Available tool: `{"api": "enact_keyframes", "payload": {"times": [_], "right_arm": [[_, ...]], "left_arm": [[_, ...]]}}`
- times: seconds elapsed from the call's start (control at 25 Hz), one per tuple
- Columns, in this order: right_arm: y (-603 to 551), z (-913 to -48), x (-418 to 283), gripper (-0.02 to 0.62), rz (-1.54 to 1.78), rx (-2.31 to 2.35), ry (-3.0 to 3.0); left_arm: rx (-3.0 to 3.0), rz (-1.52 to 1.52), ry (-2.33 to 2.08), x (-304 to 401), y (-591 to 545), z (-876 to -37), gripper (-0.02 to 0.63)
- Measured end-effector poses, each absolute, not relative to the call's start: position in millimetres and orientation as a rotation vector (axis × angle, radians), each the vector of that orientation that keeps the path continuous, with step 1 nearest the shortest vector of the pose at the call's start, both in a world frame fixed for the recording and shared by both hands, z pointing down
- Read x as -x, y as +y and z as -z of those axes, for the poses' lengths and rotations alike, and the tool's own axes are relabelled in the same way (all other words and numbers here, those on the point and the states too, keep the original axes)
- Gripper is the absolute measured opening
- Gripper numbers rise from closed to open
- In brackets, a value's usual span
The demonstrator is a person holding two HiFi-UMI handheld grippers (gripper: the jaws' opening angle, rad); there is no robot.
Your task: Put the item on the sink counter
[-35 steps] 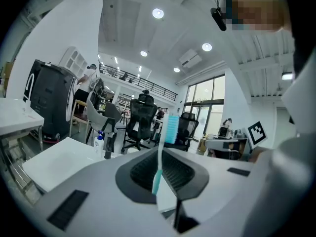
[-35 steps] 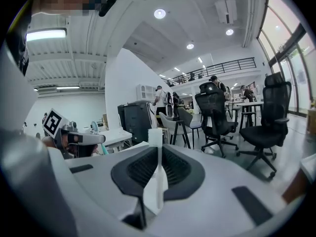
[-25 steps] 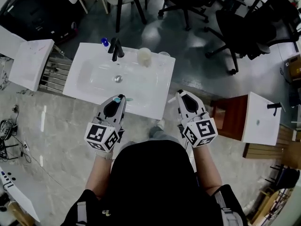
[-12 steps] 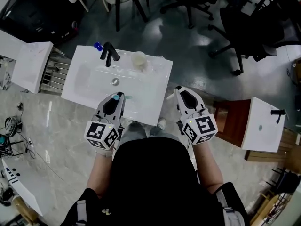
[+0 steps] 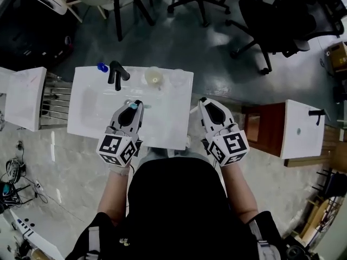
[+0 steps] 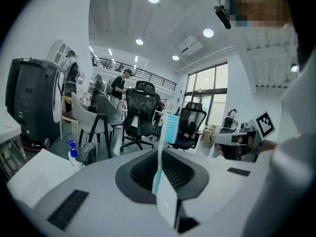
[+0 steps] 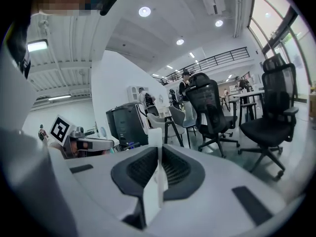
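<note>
A grey floor with black office chairs [image 5: 271,15] spreads beyond a white sink worktop [image 5: 173,121], while pale marbled tiles run along its near side, where a person in a black top stands holding a gripper in each hand. The left tongs [image 5: 136,104] hang over the basin, just near of the black faucet [image 5: 115,72], and pinch a toothbrush [image 6: 169,127] by its handle. In the left gripper view the white-and-teal handle is held upright between the two jaws and the blue bristle head rises clear of their tips. In the head view its teal end shows at the tip of the tongs, above the basin and not resting on the worktop. The right tongs [image 5: 204,101] are pressed together on nothing, off the worktop's right edge and level with its near half.

On the worktop's far rim stand a blue-capped bottle [image 5: 102,67] left of the faucet, a pale cup [image 5: 154,77] to its right, and a clear glass [image 5: 177,77] beside the cup. A second white sink unit [image 5: 301,131] stands well apart at the right, beside a brown cabinet [image 5: 264,130]. The only print that shows is a black-and-white square marker on each gripper's cube, left [image 5: 115,150] and right [image 5: 227,146].
</note>
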State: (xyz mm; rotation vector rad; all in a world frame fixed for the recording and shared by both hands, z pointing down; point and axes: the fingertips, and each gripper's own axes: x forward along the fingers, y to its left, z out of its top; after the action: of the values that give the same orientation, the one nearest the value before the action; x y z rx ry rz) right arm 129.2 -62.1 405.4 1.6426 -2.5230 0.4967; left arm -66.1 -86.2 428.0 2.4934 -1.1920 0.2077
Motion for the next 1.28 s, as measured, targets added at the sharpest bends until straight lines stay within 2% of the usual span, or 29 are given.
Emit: {"api": "enact_keyframes", "payload": {"times": [0.72,1.28], "right_arm": [[-70.3,-420.0,-115.3,0.044,-0.57,-1.923,-2.261],[-44.8,-441.1,-121.3,0.044,-0.616,-1.997,-2.078]], "left_arm": [[-2.558,-0.169,-0.956,55.1,-203.0,-454.0,0.04],[-2.484,-0.299,-0.845,30.6,-225.1,-536.5,0.04]]}}
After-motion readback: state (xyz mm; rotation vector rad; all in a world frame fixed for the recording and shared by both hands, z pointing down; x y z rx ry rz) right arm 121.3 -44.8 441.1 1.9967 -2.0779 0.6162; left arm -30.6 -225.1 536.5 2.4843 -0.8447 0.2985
